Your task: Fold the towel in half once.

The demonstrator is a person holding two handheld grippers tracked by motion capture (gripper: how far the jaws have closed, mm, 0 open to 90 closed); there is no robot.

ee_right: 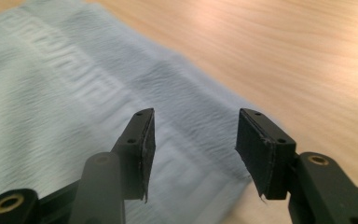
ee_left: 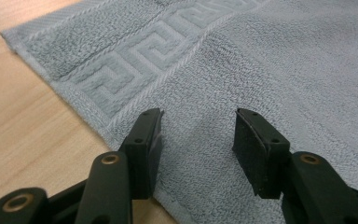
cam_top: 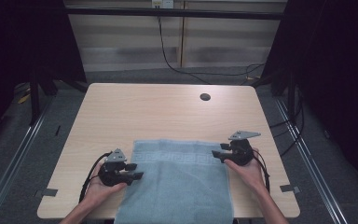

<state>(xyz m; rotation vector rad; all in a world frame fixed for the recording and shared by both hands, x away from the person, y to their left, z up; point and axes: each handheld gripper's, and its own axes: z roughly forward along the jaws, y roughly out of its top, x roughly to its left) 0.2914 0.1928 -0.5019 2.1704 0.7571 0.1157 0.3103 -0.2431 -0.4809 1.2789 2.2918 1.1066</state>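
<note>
A pale blue towel (cam_top: 179, 182) with a woven key-pattern band lies flat on the wooden table (cam_top: 158, 112) and hangs over its near edge. My left gripper (cam_top: 135, 171) sits at the towel's left edge, jaws open, nothing between them; in the left gripper view the towel (ee_left: 270, 60) lies just under the left gripper (ee_left: 198, 140). My right gripper (cam_top: 218, 152) hovers at the towel's far right corner, also open and empty. In the right gripper view the right gripper (ee_right: 193, 144) has the towel's corner (ee_right: 74, 93) beneath it, blurred.
A round cable hole (cam_top: 205, 97) sits near the table's far edge. Dark curtains flank the table, and cables run along the floor behind it. Bare wood stretches beyond the towel.
</note>
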